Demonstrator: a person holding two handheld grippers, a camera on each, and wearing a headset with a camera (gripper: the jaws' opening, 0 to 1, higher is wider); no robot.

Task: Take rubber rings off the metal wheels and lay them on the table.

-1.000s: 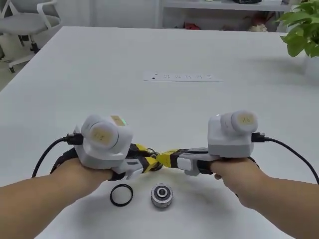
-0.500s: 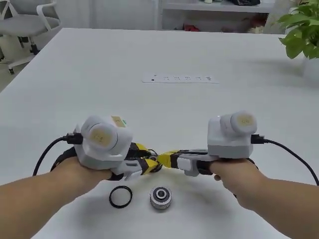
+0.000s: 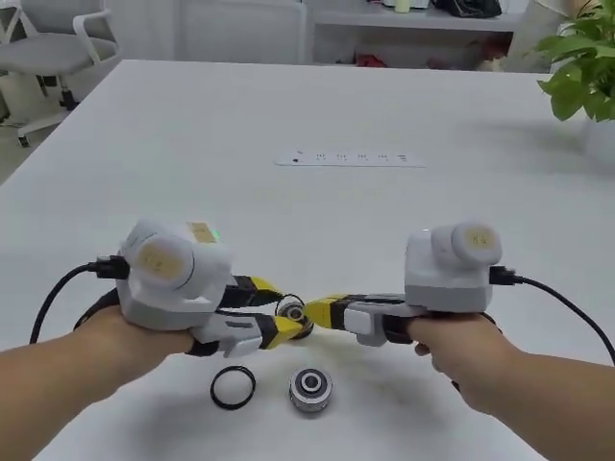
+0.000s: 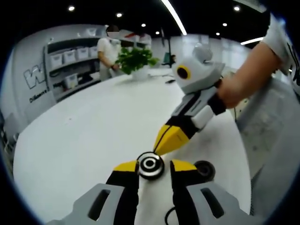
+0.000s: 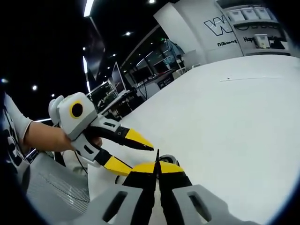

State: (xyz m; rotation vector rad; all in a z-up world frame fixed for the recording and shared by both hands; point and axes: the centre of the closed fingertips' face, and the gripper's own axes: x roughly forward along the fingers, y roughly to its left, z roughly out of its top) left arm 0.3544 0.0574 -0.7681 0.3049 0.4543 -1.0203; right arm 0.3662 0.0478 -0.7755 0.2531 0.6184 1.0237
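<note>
In the left gripper view, a small metal wheel [image 4: 150, 165] with a black rubber ring round it sits between the yellow tips of my left gripper [image 3: 285, 321], which is shut on it just above the table. My right gripper [image 5: 158, 168] comes in from the opposite side. Its jaws are pressed together on a thin black strip of the rubber ring [image 5: 157, 157] at the wheel's edge. On the table in front of both lie a loose rubber ring [image 3: 233, 387] and a bare metal wheel [image 3: 311, 387].
The white table [image 3: 317, 211] stretches far ahead, with a flat white power strip [image 3: 350, 159] in the middle. A potted plant [image 3: 581, 62] stands at the far right, and an office chair [image 3: 48, 43] is off the far left corner.
My left gripper has moved a little left and lower, and the held wheel now shows between the two grippers' tips. The head camera has tilted slightly.
</note>
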